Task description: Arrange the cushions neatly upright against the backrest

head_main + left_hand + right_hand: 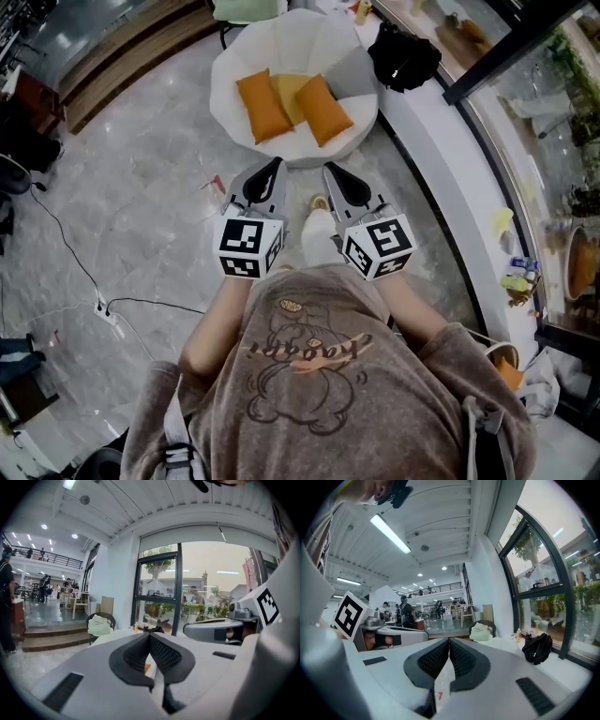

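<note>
The white round armchair [230,66] sits right beside the long white window bench [441,169]. Two orange cushions [262,105] lie slanted across mid-seat, with a yellow cushion [292,89] tucked between them toward the back rim. A black bag [403,56] sits on the bench's far end. The left gripper [277,164] and right gripper [330,171] are both pressed together and empty, near the chair's front rim.

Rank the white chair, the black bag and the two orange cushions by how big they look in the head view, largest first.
1. white chair
2. black bag, which looks slightly bigger than either cushion
3. left orange cushion and right orange cushion: they look alike, so they are not ranked against each other
</note>
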Demonstrator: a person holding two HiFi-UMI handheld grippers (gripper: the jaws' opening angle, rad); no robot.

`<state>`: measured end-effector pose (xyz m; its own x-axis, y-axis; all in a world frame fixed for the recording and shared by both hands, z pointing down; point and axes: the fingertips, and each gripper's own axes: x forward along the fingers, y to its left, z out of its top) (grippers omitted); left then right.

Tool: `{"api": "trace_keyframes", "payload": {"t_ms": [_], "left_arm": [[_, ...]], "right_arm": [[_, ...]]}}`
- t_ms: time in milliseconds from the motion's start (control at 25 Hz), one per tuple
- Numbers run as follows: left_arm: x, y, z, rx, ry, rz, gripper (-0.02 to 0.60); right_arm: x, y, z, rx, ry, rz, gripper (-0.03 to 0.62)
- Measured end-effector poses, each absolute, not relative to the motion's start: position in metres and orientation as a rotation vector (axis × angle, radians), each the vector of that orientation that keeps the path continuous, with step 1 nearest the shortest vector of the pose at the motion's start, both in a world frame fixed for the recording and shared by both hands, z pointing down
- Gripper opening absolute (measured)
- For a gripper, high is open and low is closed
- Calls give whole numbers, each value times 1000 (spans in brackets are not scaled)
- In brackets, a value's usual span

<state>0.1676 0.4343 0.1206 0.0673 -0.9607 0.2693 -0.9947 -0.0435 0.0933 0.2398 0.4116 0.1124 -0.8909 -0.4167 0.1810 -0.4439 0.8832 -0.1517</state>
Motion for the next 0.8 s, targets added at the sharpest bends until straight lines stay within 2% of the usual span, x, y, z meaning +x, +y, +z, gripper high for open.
{"api": "trace_keyframes", "payload": {"t_ms": [800], "left_arm": [[123, 281, 115, 1990, -2025, 199, 5]], "right_arm": [[179, 257, 108, 484, -2920, 324, 21]]}}
